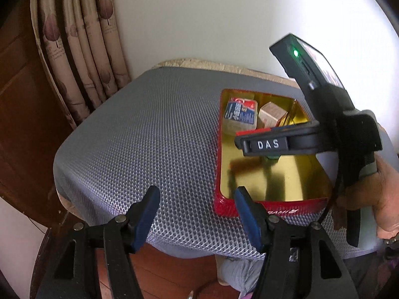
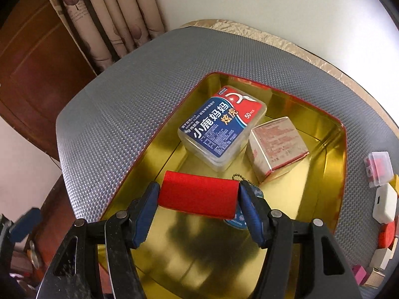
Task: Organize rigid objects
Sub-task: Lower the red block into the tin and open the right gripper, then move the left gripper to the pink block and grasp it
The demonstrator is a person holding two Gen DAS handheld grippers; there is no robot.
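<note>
A red tin with a gold inside (image 2: 334,174) sits on a grey mesh pad; it also shows in the left wrist view (image 1: 224,206). In it lie a clear dental floss box (image 2: 222,127) and a small cardboard box (image 2: 276,147). My right gripper (image 2: 198,199) is shut on a red rectangular block (image 2: 198,198) and holds it low over the tin, above a round blue tag with a ball chain (image 2: 239,220). In the left wrist view the right gripper (image 1: 264,144) reaches over the tin. My left gripper (image 1: 197,196) is open and empty at the pad's near edge, left of the tin.
Right of the tin lie a clear case with red parts (image 2: 377,168), a white block (image 2: 385,203), a red piece (image 2: 386,234) and several small blocks (image 2: 374,266). The grey mesh pad (image 1: 139,134) covers a small table. Curtains (image 1: 82,47) and a wooden door (image 1: 22,114) stand to the left.
</note>
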